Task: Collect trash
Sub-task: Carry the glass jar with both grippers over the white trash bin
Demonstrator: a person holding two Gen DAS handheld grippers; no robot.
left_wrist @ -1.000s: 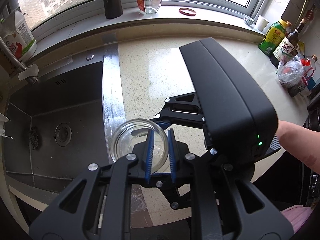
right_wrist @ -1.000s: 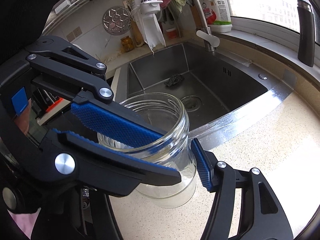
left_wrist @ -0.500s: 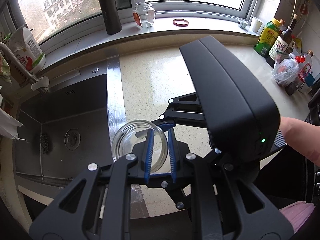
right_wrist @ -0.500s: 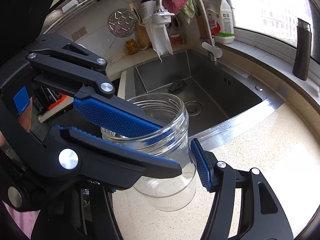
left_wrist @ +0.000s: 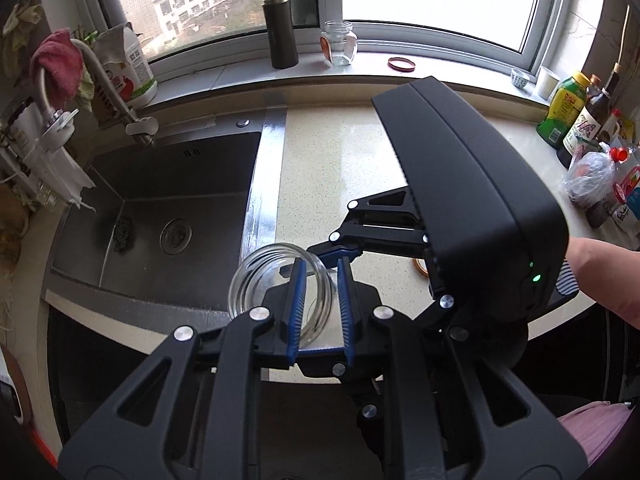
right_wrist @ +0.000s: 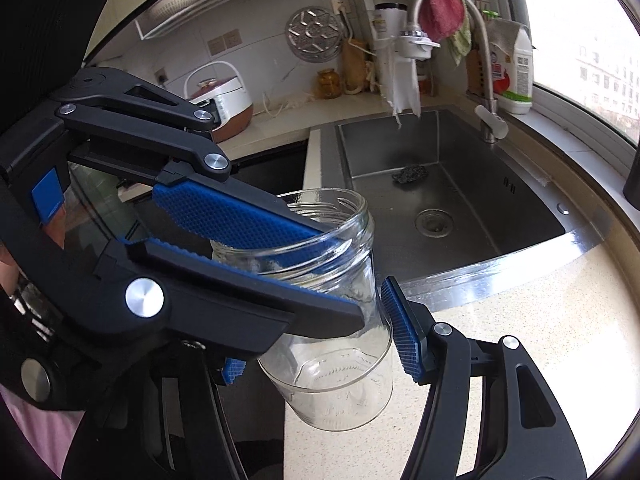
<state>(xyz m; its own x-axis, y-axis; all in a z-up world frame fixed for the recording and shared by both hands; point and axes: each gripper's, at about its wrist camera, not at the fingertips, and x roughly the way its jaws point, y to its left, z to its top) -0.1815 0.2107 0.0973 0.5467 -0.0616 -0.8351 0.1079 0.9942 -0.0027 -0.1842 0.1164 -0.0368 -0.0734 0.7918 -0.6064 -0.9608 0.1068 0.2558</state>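
A clear, empty glass jar [right_wrist: 340, 344] hangs tilted above the speckled counter's [right_wrist: 540, 340] front edge, held from two sides. My right gripper [right_wrist: 320, 354] is shut on its body, one blue pad [right_wrist: 402, 336] pressed to its right side. My left gripper [left_wrist: 321, 308] comes from above and pinches the jar's [left_wrist: 260, 280] rim wall: one finger [right_wrist: 240, 216] reaches inside the mouth, the other runs outside. In the left wrist view the right gripper's black housing [left_wrist: 460, 184] covers the counter beyond the jar.
The steel sink [left_wrist: 160, 184] with a dark scourer [left_wrist: 122, 232] lies left. The window sill holds a dark flask [left_wrist: 280, 28], a labelled jar [left_wrist: 338, 42] and a red ring [left_wrist: 401, 64]. Bottles [left_wrist: 560, 108] and a tied bag [left_wrist: 588, 176] stand at far right. A forearm [left_wrist: 600, 268] enters there.
Both grippers have risen together with the jar between them, lifting it off the counter and back toward its front edge. The grips have not changed.
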